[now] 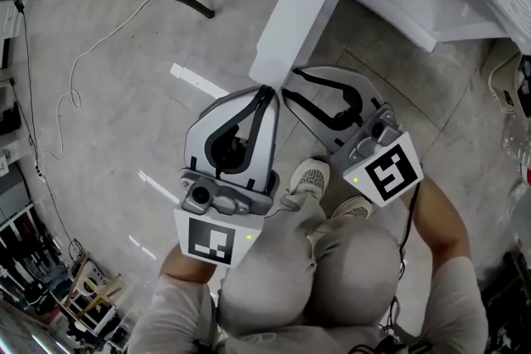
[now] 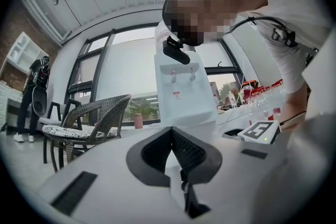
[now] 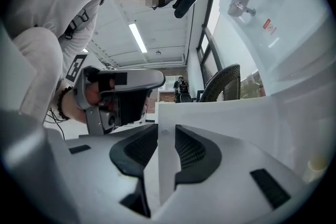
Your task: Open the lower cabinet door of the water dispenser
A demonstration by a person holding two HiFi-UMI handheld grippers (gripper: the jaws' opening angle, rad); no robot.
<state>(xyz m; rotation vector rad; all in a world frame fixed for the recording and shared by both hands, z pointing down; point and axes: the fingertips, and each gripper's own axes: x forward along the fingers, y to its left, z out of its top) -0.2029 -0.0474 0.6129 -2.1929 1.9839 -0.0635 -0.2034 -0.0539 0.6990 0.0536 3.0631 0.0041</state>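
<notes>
In the head view, the cabinet door (image 1: 303,4) is seen swung well out from the water dispenser (image 1: 465,4), whose lower compartment lies exposed at the upper right. The door's free end is met by the right gripper (image 1: 286,85) and the left gripper (image 1: 269,89), which are held close together above the person's shoes (image 1: 311,178).

In the left gripper view, the jaws are seen drawn together at their tips, and nothing is seen gripped between them; the water dispenser (image 2: 181,92) stands straight ahead.

In the right gripper view, the thin edge of the door (image 3: 165,176) is shown standing between the jaws, which are set narrow, with the pads apparently pressed on both faces.

The opening is judged nearly done. The narrow hold on a smooth, thin edge could be lost if the pull is angled away from the door's arc, and the panel could then swing back. The hinge could be strained if the door is forced past its stop. The left gripper could be knocked, or the person's feet struck, since both lie just beside the door's path.
</notes>
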